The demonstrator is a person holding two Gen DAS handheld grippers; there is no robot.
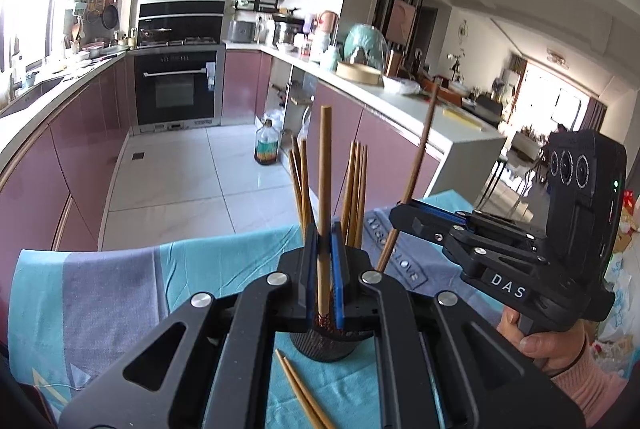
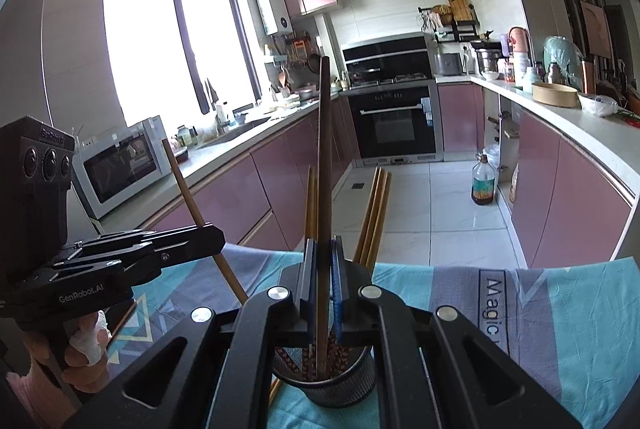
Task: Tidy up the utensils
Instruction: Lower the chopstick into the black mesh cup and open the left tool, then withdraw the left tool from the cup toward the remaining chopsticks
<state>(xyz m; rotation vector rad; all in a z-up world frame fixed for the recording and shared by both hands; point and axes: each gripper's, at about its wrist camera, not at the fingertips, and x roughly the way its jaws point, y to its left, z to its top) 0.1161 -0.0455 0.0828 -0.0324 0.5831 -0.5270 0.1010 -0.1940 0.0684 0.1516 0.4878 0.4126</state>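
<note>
Wooden chopstick (image 1: 323,189) clamped in left tongs (image 1: 324,269), another chopstick (image 2: 325,189) clamped in right tongs (image 2: 323,285), both tips down over the mesh cup (image 2: 340,385), ready to drop in with the rest.

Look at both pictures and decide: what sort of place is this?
Most likely a home kitchen: a built-in oven under a hob, pink cabinets beneath long worktops, and a microwave by the window.
</note>
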